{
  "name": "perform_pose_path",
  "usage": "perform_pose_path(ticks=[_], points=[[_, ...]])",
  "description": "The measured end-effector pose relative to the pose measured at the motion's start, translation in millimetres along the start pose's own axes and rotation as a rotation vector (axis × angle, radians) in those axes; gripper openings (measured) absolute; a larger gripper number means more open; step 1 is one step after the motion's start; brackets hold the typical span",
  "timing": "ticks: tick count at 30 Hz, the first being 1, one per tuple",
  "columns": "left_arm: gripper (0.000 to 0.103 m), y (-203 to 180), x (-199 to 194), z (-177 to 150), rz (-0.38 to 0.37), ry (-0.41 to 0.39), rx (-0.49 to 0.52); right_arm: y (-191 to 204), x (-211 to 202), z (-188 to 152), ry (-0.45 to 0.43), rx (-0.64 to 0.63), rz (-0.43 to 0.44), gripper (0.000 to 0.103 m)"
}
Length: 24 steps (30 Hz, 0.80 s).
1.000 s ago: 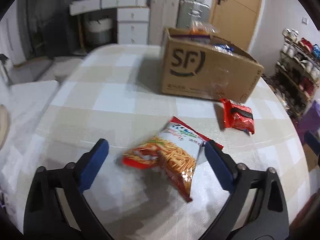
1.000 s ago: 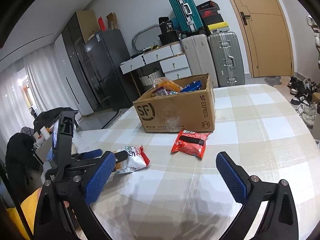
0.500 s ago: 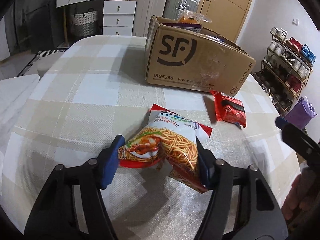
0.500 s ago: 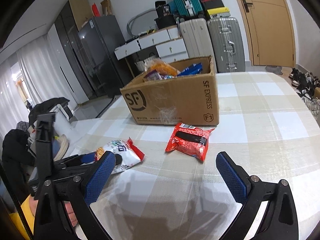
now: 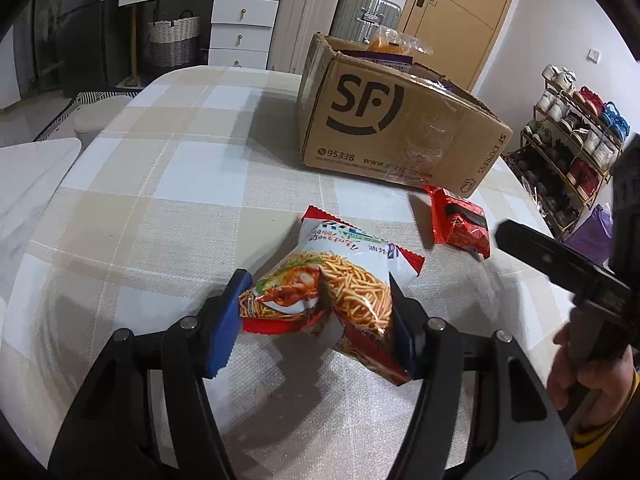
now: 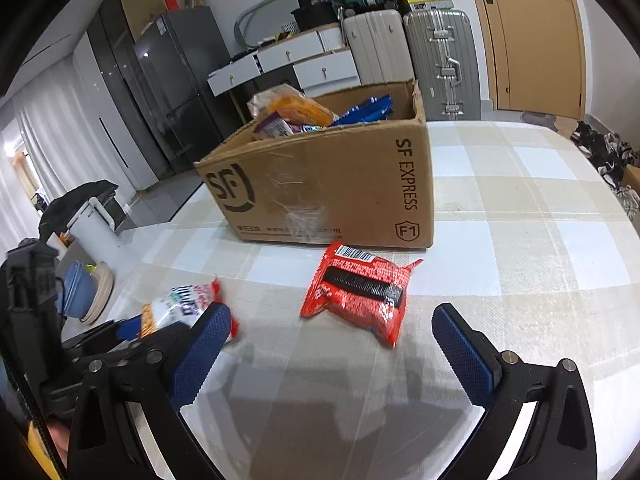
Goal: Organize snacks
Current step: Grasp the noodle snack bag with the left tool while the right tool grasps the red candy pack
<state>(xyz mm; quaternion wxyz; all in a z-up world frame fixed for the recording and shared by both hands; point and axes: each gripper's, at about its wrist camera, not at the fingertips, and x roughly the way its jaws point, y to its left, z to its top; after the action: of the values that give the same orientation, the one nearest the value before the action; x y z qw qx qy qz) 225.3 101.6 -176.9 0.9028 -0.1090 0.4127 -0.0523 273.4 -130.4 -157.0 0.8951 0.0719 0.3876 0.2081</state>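
Checked tablecloth (image 5: 168, 168), noodle snack bag's (image 5: 340, 288) near corner behind right pad.

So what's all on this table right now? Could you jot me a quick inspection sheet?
Surface: checked tablecloth over a rounded table.
Job's things: noodle snack bag; red snack packet lying flat beside the cardboard box, which already holds snacks.
Clutter: nothing seen.
Grippers: left tool has just been closing, pads pressing the noodle snack bag's sides; right tool open, empty, short of the red snack packet.
Cables: nothing seen.
Surroundings: suitcases, drawers, fridge, door, shoe rack.
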Motion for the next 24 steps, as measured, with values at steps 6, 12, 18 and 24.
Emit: perform_pose_path(ticks=[6,12,18,24], points=[[0.061,4.4,-6.9,-1.1,0.013,-0.006,-0.016,-3.3,37.2,8.1,0.06,-0.014,-0.056,0.102],[0.061,1.8,-22.8,-4.2,0.018,-0.015,-0.017,-3.3,62.3,18.9,0.114,-0.036,-0.123,0.088],[0.061,-5.3,-47.3,-5.2,0.028,-0.045,-0.009,13.2,62.2,15.9,0.128,-0.162,-0.207,0.05],[0.061,-13.8,-75.9,-10.1,0.048,-0.081,0.0,10.3,33.8,8.3,0.092,-0.119,-0.129,0.048]])
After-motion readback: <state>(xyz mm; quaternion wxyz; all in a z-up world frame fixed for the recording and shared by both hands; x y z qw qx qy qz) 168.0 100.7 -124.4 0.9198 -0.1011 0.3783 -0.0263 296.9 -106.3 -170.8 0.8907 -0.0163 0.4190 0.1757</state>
